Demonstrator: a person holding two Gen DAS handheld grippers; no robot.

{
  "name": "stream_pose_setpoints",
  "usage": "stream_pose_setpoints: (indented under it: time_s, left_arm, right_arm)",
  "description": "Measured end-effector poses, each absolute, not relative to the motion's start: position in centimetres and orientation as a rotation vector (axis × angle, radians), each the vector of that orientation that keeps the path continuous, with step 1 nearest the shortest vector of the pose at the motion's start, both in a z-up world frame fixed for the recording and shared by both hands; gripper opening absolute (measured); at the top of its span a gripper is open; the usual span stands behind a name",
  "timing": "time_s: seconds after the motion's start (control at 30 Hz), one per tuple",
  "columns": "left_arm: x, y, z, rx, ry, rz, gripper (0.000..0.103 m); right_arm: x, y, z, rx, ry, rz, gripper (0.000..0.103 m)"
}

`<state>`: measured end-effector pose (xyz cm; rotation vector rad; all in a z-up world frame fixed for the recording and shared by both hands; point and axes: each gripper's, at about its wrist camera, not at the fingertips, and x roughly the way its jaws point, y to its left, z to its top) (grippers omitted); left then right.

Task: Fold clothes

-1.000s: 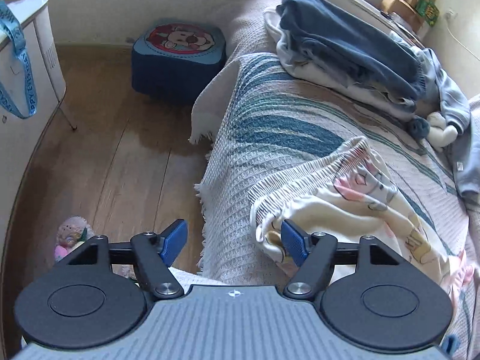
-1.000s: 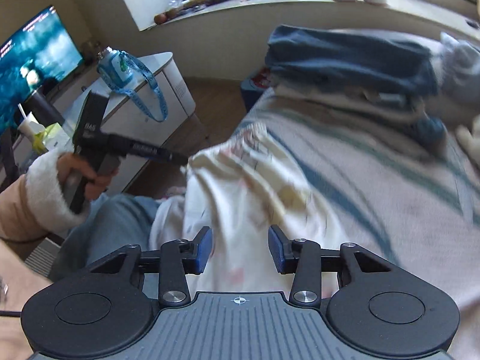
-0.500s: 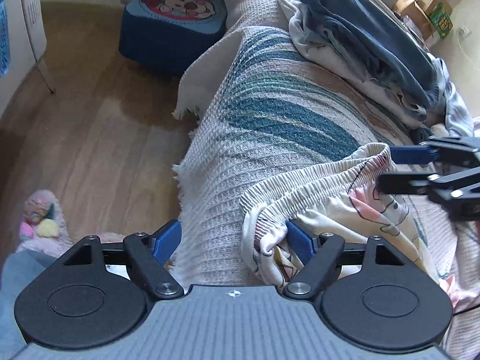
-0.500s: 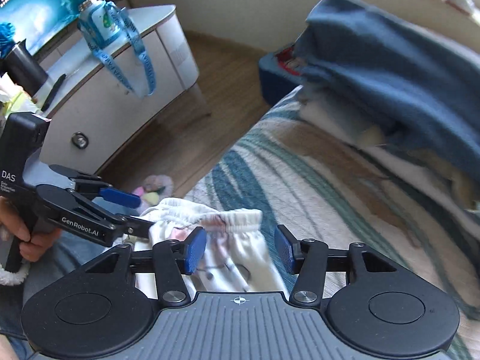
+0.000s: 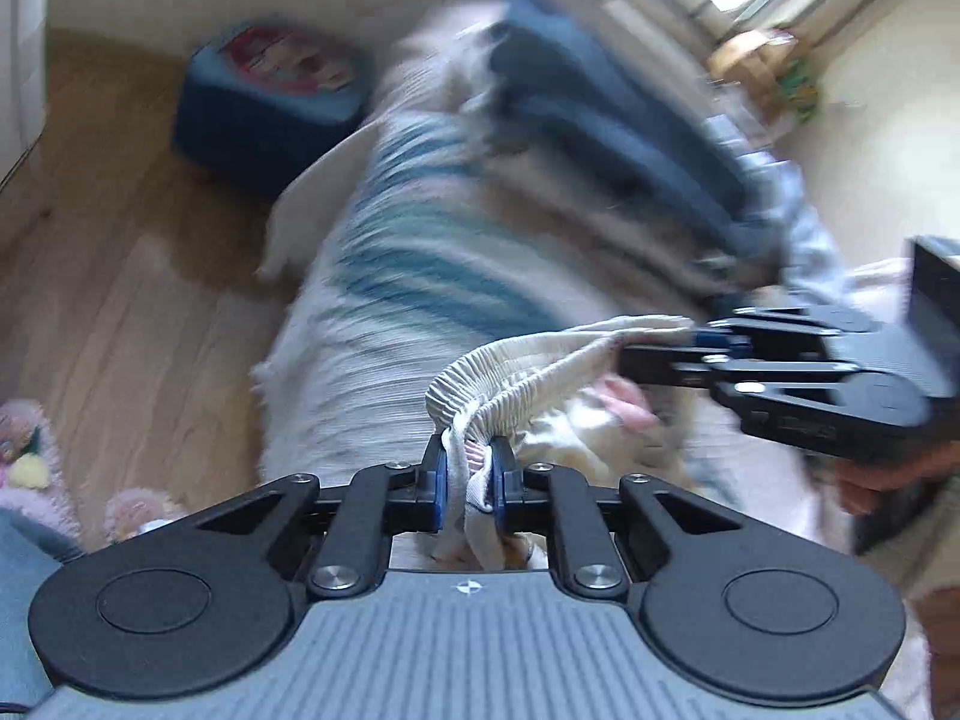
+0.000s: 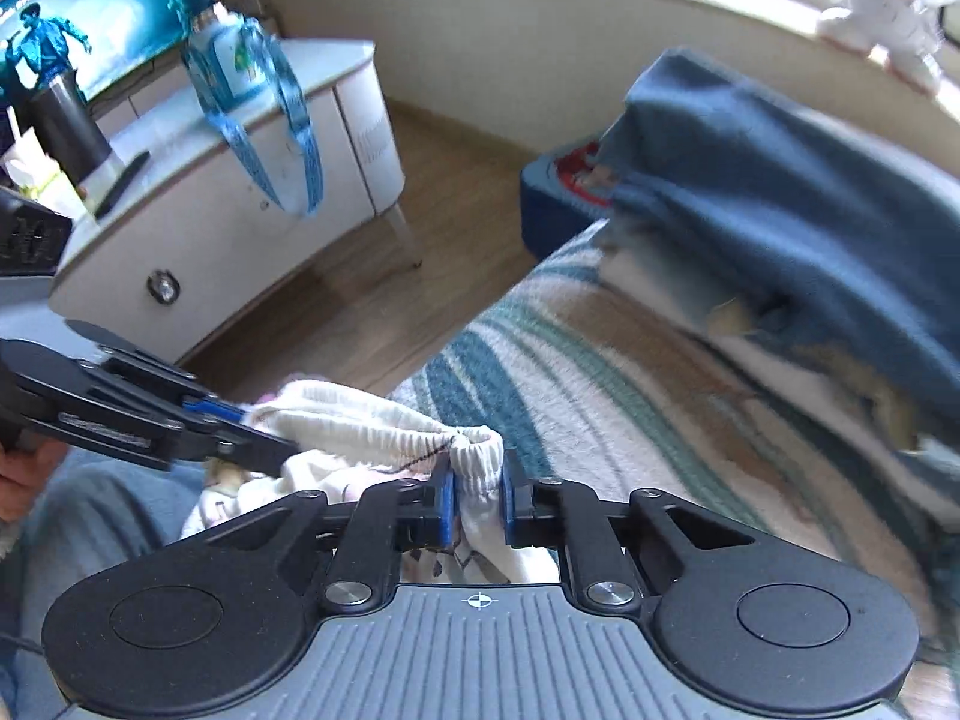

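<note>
Two grippers, one cream printed garment (image 5: 558,384)! The left gripper (image 5: 470,483) pinches one end of its ribbed waistband, the right gripper (image 6: 478,495) clamps the other, band stretched between them above the striped bed cover (image 6: 600,360) near its edge. One blue clothes pile (image 6: 780,192) sits behind.

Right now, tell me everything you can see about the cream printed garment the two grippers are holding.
The cream garment is soft, thin fabric with a faint pastel cartoon print and a ribbed, gathered elastic waistband. The left gripper is shut on one end of the waistband and the right gripper on the other, so the band runs between them. The rest hangs crumpled below, over the striped bed cover. Its full shape cannot be made out, and the left wrist view is blurred.
</note>
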<state>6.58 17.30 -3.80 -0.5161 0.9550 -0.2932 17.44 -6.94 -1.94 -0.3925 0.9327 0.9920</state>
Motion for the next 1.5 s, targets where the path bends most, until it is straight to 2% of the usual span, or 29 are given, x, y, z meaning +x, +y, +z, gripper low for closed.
stream_pose_setpoints:
  time_s: [0.17, 0.27, 0.4, 0.53, 0.63, 0.67, 0.7, 0.9, 0.97, 1.07, 1.27, 1.5]
  left_arm:
    - [2.5, 13.2, 1.9, -0.457, 0.867, -0.497, 0.013]
    - [0.4, 10.0, 2.9, -0.398, 0.874, -0.603, 0.013]
    - [-2.0, 5.4, 1.8, -0.31, 0.939, -0.736, 0.013]
    - [-3.8, 0.4, -2.6, -0.181, 1.138, -0.812, 0.014]
    - [-4.5, -1.2, -5.0, -0.134, 1.26, -0.811, 0.021]
    - [-4.5, -0.8, -5.1, -0.151, 1.261, -0.8, 0.026]
    - [-4.4, -0.4, -5.0, -0.168, 1.255, -0.786, 0.037]
    - [-5.0, 2.4, -3.2, -0.232, 1.181, -0.746, 0.064]
    - [-5.3, 2.9, -2.8, -0.25, 1.163, -0.737, 0.066]
    - [-5.6, 3.8, -2.0, -0.258, 1.135, -0.7, 0.072]
    - [-6.1, 5.8, -0.7, -0.298, 1.081, -0.652, 0.082]
    - [-6.3, 7.7, -0.2, -0.357, 1.062, -0.595, 0.085]
  right_arm:
    - [14.6, -11.8, 2.9, -0.397, 0.866, 0.98, 0.014]
    - [11.1, -15.6, 5.4, -0.426, 0.828, 0.938, 0.014]
    - [6.9, -20.9, 6.1, -0.398, 0.851, 0.852, 0.014]
    - [3.9, -25.1, 3.1, -0.309, 0.954, 0.78, 0.014]
    - [2.9, -26.5, 0.1, -0.275, 1.036, 0.676, 0.018]
    - [2.7, -26.9, -0.6, -0.269, 1.064, 0.634, 0.018]
    - [2.6, -27.3, -1.0, -0.26, 1.077, 0.596, 0.019]
    - [2.3, -29.6, 2.1, -0.257, 0.979, 0.5, 0.047]
    - [2.4, -30.2, 3.2, -0.264, 0.935, 0.481, 0.058]
    - [3.0, -29.8, 3.9, -0.257, 0.896, 0.487, 0.063]
    - [3.6, -27.2, 2.5, -0.25, 0.904, 0.54, 0.067]
    - [4.3, -25.3, 1.4, -0.249, 0.916, 0.577, 0.07]
